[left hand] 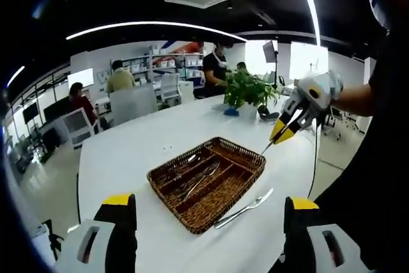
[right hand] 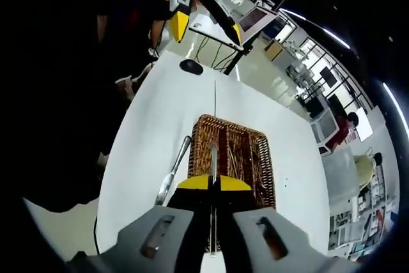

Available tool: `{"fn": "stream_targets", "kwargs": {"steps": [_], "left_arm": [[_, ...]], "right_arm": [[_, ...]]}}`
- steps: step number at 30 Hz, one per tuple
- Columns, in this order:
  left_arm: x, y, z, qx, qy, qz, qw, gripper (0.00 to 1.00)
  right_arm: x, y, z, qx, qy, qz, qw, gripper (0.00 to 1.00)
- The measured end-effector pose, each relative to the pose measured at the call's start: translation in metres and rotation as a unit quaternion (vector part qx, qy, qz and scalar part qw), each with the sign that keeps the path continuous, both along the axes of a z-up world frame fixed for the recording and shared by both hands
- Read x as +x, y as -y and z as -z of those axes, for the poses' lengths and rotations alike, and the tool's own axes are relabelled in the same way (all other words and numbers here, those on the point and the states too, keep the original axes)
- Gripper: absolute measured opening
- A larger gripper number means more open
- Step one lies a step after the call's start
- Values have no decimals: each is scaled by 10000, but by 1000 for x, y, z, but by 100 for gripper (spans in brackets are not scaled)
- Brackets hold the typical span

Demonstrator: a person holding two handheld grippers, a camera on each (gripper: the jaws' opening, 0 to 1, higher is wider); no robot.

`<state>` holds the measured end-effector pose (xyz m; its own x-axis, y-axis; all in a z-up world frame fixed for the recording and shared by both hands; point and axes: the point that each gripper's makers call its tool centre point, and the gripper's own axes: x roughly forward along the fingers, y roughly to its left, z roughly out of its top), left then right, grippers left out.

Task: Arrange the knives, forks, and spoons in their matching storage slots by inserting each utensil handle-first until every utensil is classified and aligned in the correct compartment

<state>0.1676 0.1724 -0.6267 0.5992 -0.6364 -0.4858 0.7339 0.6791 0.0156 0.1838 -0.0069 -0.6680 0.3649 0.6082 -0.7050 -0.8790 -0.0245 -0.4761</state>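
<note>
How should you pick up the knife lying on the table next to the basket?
Grip the knife at its handle end, coming straight down from above. It lies flat on the white table, close alongside the basket, so the jaws should close across its thin width, on the part farthest from the basket wall.

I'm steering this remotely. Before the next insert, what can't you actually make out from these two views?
- Right gripper, right gripper view: shut on a thin utensil; its held end is hidden between the jaws, so its type is unclear.
- Wicker tray, left gripper view: which utensils fill which slot is too small to tell.
- Utensil on the table beside the tray: knife or fork is unclear.
- Tray's near end, right gripper view: hidden behind the gripper.
</note>
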Motion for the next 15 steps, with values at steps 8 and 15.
{"fn": "stream_targets", "kwargs": {"steps": [8, 15], "left_arm": [[3, -8, -2, 62, -17, -77, 9999, 100], [7, -16, -6, 82, -27, -103, 9999, 100]], "right_arm": [[20, -6, 6, -58, 39, 21, 10000, 0], [40, -15, 11, -121, 69, 6, 9999, 0]]}}
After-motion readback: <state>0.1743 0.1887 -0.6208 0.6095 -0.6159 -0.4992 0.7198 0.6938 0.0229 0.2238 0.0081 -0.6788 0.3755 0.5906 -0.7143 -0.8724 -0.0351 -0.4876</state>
